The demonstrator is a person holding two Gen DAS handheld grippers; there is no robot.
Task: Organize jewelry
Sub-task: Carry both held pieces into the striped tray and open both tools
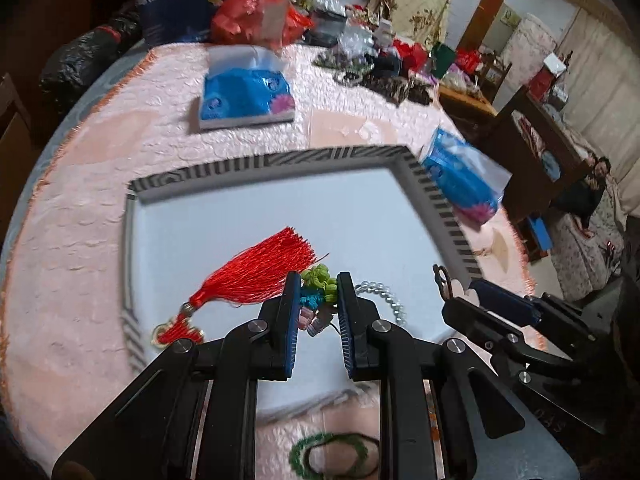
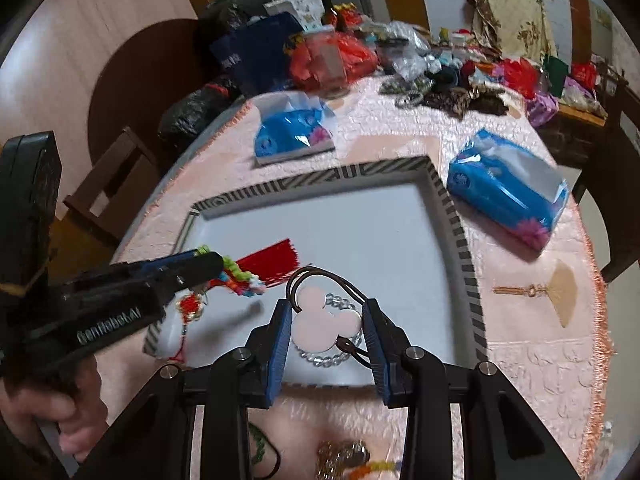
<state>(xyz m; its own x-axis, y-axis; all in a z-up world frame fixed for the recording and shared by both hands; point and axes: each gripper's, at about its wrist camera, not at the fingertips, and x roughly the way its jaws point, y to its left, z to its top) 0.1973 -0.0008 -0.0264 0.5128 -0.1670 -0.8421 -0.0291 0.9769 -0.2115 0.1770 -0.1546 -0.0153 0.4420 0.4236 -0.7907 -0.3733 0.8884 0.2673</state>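
A white tray with a striped rim [image 1: 332,157] [image 2: 456,216] sits on the pink tablecloth. In it lie a red tassel charm [image 1: 256,272] [image 2: 272,260] and a clear bead bracelet [image 1: 384,294] [image 2: 320,356]. My left gripper [image 1: 318,280] [image 2: 222,262] is shut on a multicoloured knotted cord ornament [image 1: 318,292] [image 2: 242,280], held just above the tray. My right gripper [image 2: 326,308] [image 1: 472,292] is shut on a pale pink mouse-head pendant [image 2: 326,324] with a dark cord [image 2: 324,274], over the bead bracelet.
Two blue tissue packs [image 1: 246,96] [image 2: 508,192] lie beyond and right of the tray. A green bead bracelet [image 1: 332,454], a gold chain [image 2: 342,458] and a beige tassel [image 2: 556,288] lie on the cloth. Clutter [image 2: 432,76] fills the table's far side.
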